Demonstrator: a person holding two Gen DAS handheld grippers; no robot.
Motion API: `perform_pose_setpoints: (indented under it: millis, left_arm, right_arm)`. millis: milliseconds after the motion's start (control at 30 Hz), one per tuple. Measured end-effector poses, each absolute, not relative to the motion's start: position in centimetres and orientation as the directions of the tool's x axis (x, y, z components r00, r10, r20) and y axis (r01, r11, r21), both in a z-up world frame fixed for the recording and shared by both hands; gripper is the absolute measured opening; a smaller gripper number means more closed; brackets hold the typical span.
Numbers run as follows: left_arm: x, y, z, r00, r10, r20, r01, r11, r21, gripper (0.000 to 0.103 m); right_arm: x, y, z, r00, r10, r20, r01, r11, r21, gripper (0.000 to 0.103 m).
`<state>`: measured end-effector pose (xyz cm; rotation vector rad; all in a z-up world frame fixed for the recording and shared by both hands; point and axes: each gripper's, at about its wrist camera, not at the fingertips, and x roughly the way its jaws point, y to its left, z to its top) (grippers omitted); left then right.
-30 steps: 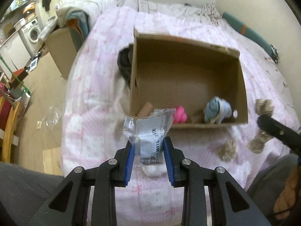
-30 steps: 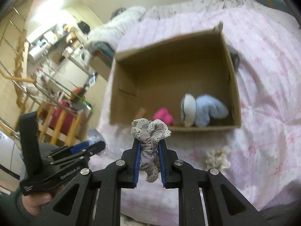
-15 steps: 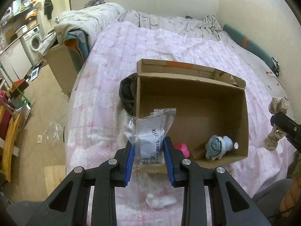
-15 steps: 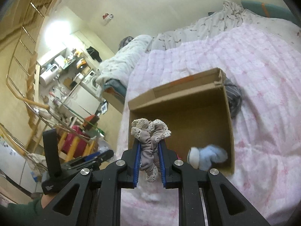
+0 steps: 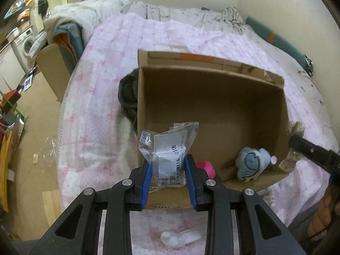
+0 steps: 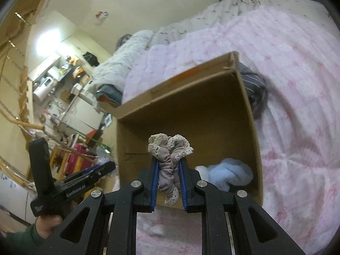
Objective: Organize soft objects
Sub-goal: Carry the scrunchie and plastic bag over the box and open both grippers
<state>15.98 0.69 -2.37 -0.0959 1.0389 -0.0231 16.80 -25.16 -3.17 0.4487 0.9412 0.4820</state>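
— Two views to go through. What does the left wrist show?
— The left gripper (image 5: pixel 168 171) is clamped on a clear plastic packet (image 5: pixel 169 148) with a barcode label, held upright between the blue pads, its long axis running up and away from the jaws. It hangs over the near wall of the cardboard box (image 5: pixel 212 97) on the pink bedspread (image 5: pixel 102 97). Inside lie a blue plush toy (image 5: pixel 250 163) and a pink item (image 5: pixel 205 167).
— Any change?
— A second ago the box sat farther off; now the packet overlaps its near left corner.
— And the right wrist?
— The right gripper (image 6: pixel 169 174) pinches a grey lace-trimmed scrunchie (image 6: pixel 170 163), standing lengthwise along the pads, frilled end up. It sits before the box's open mouth.
— Versus before?
— The box looms closer and more tilted; the grip is unchanged.
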Motion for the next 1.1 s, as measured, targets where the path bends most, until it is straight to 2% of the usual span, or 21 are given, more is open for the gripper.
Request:
perform_pose_setpoints:
  millis: [100,300,633,1100]
  left_arm:
    - [16.2,0.7,-3.0,0.501,-0.091,-0.861,-0.03,0.992,-0.123,0.027]
    - [16.8,-0.5,-3.4,0.504,-0.077,-0.86,0.0,0.996,-0.089,0.027]
    - [17.2,-1.0,-4.5,0.465,-0.081,-0.881,0.002,0.996,-0.091,0.028]
    - [17.0,-1.3,-4.2,0.485,-0.101,-0.869,0.014,0.994,-0.108,0.028]
  right_arm:
    - [17.2,-25.5,-4.0,0.502,0.528,-0.685,-0.164,0.836,0.524,0.02]
    - [18.7,-26.4,-5.4,0.48,0.527,-0.701,-0.11,0.829,0.548,0.02]
    - [18.5,-24.4,-5.5,0.44,0.58,-0.686,-0.192,0.807,0.559,0.02]
    - [18.8,-22.9,-6.1,0.405,0.577,-0.709,-0.229,0.815,0.532,0.02]
